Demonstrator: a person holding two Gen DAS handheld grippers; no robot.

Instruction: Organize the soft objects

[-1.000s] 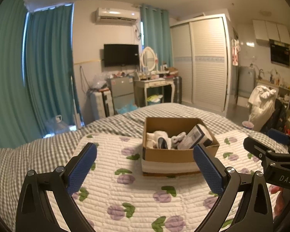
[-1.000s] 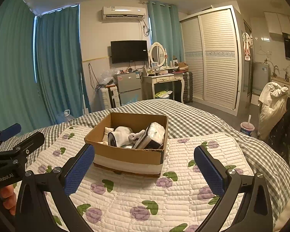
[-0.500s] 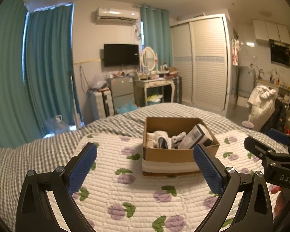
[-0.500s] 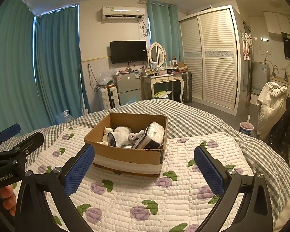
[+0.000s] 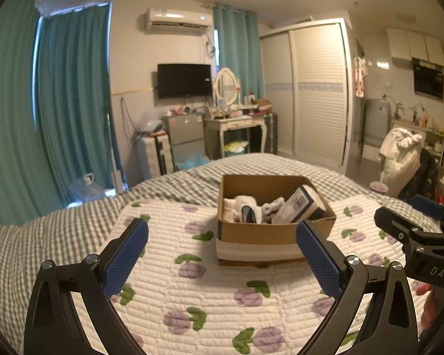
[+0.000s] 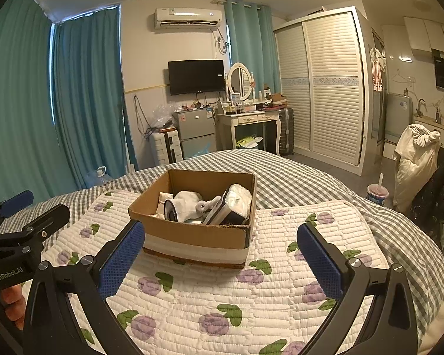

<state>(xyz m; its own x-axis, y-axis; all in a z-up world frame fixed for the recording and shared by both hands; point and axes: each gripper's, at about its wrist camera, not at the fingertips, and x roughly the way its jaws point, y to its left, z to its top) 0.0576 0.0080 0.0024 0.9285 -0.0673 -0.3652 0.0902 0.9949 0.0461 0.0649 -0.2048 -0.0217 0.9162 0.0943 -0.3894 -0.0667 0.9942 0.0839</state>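
Left wrist view shows the left gripper (image 5: 222,241) nearest, its 2 blue-padded fingers (image 5: 124,254) spread wide apart and holding nothing, above a white quilt (image 5: 192,295) printed with purple flowers. The right gripper (image 6: 220,244) hangs likewise, fingers wide apart and bare. Just beyond both sits a cardboard box (image 5: 269,230) on the quilt, holding rolled white socks (image 6: 186,205) on its left side and a wrapped packet (image 6: 236,204) leaning on its right. Farther off lie a checked blanket (image 6: 296,177), then teal curtains (image 5: 71,103) and a television (image 6: 196,77).
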